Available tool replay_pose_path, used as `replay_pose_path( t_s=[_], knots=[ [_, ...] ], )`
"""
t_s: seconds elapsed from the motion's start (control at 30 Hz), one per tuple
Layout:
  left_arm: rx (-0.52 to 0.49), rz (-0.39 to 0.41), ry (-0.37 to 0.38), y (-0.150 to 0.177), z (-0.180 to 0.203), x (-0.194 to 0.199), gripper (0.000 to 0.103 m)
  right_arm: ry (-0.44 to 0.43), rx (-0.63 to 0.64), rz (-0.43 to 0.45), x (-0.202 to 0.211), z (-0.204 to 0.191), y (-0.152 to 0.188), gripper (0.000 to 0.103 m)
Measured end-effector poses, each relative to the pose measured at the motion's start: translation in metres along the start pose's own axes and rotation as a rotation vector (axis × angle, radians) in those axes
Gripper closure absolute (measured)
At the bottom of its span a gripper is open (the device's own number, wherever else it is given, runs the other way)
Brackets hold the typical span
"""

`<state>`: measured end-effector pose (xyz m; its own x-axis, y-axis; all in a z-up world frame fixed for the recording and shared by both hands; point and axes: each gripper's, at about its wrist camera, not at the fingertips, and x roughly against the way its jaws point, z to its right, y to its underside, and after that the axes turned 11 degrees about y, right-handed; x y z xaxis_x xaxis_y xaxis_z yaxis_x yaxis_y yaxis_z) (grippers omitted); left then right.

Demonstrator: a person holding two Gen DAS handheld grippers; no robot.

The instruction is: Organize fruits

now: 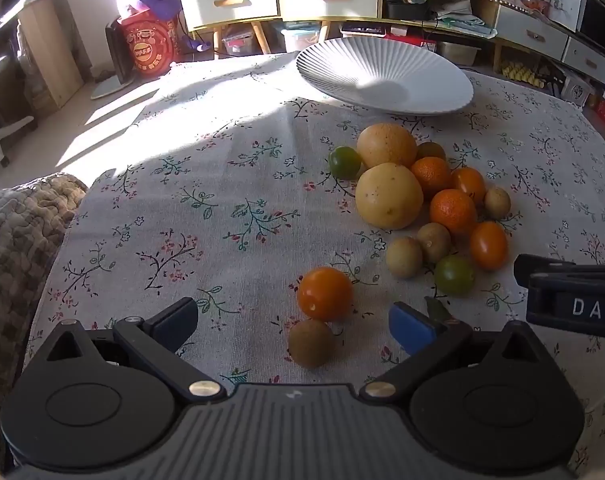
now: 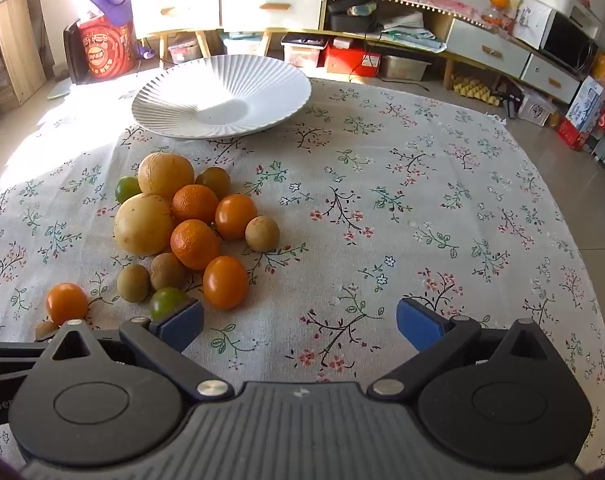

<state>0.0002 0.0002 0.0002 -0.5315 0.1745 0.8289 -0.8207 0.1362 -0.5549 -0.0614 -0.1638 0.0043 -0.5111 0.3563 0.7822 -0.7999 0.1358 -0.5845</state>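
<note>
A pile of fruit lies on the floral tablecloth: two large yellow fruits, tangerines, orange tomatoes, green ones and brown longans. One orange tomato and a brown fruit lie apart, between the open jaws of my left gripper. My right gripper is open and empty above bare cloth, right of the pile. A white ribbed plate stands empty behind the pile.
The right gripper's body shows at the left wrist view's right edge. A quilted cushion lies at the table's left. Cabinets and boxes stand on the floor beyond the table's far edge.
</note>
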Motion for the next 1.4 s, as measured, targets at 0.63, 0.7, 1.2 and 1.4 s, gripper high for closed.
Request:
replay_pose_path(
  t_s=[0.63, 0.7, 1.2, 1.4],
  knots=[
    [-0.02, 0.025, -0.013, -0.0003, 0.001, 0.0049, 0.01, 0.01, 0.014, 0.006, 0.0007, -0.003, -0.0004, 0.0],
    [-0.02, 0.025, -0.013, -0.0005, 0.0009, 0.0048, 0.01, 0.01, 0.014, 0.005, 0.0005, -0.0027, -0.0007, 0.0],
    [-0.01, 0.016, -0.01, -0.0013, -0.0006, 0.0048, 0.01, 0.013, 0.022, 0.006, 0.0006, -0.0044, -0.0001, 0.0],
    [-0.01, 0.015, -0.01, -0.0015, -0.0005, 0.0048, 0.01, 0.013, 0.023, 0.006, 0.0007, -0.0043, -0.0002, 0.0]
  ],
)
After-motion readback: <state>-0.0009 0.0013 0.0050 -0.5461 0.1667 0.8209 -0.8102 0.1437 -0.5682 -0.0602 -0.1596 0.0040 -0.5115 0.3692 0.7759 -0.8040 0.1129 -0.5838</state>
